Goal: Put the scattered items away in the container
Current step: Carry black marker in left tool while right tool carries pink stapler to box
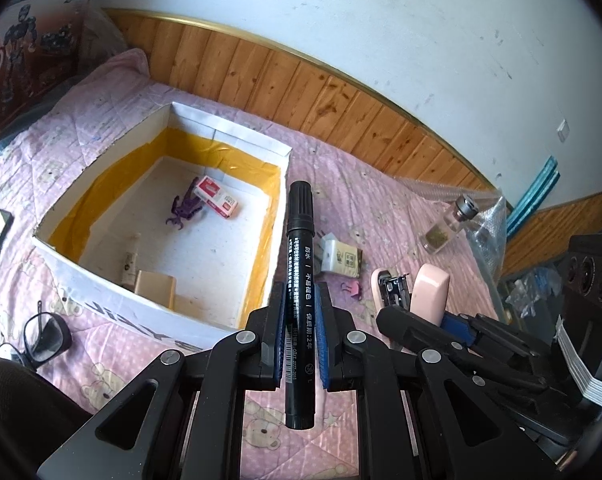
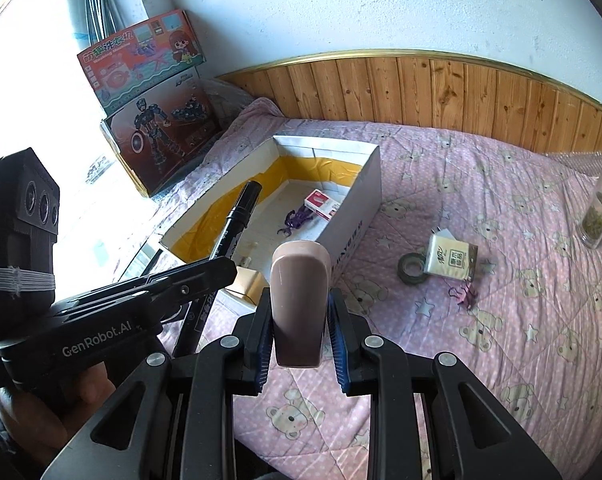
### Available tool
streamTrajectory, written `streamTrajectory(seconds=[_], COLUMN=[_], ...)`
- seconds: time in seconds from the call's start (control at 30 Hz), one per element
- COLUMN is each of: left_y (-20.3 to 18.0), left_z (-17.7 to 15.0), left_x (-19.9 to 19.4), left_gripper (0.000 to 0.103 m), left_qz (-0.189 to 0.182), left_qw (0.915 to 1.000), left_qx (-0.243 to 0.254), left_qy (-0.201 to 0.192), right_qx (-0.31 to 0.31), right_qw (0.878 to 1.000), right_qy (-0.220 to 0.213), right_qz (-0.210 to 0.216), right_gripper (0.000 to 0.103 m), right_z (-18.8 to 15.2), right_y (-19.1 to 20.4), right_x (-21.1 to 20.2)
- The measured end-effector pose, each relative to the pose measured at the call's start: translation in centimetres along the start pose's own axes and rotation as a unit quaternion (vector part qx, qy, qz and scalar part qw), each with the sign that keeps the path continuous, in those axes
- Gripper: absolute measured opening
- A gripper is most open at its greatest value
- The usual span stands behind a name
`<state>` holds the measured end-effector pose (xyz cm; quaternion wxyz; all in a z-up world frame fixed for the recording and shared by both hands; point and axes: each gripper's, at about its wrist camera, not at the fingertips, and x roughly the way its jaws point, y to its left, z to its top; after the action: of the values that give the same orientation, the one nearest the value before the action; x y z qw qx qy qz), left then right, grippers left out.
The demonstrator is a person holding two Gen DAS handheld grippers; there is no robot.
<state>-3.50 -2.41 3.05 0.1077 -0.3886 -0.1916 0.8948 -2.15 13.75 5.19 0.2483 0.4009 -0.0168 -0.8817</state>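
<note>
Marker and stapler lifted, both headed for the box.

My left gripper [image 1: 299, 312] pinched the black marker [image 1: 299, 280] mid-barrel, its long axis running along the fingers, cap end pointing ahead over the near right corner of the white box [image 1: 101, 276]. My right gripper [image 2: 299, 320] was pressed on the pink stapler [image 2: 299, 300], which stood lengthwise between the pads, nose toward the box. I judged the risks thus: the marker, gripped on a narrow round barrel, might pivot or slide out short of the rim; the two grippers sat close and could knock together on the way.
</note>
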Motion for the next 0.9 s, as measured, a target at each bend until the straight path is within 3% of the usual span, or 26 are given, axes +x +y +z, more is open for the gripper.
streamTrajectory(seconds=[0.9], left_y=[5.0], left_z=[4.6], left_x=[0.7], left_gripper=[0.013], left_qz=[0.02], left_qw=[0.9996], left_qx=[-0.016], left_qy=[-0.008], right_qx=[-0.035], right_qw=[0.999], right_qy=[0.013], right_qz=[0.025], right_gripper=[0.027], right_z=[4.1], right_y=[3.5], right_x=[4.2])
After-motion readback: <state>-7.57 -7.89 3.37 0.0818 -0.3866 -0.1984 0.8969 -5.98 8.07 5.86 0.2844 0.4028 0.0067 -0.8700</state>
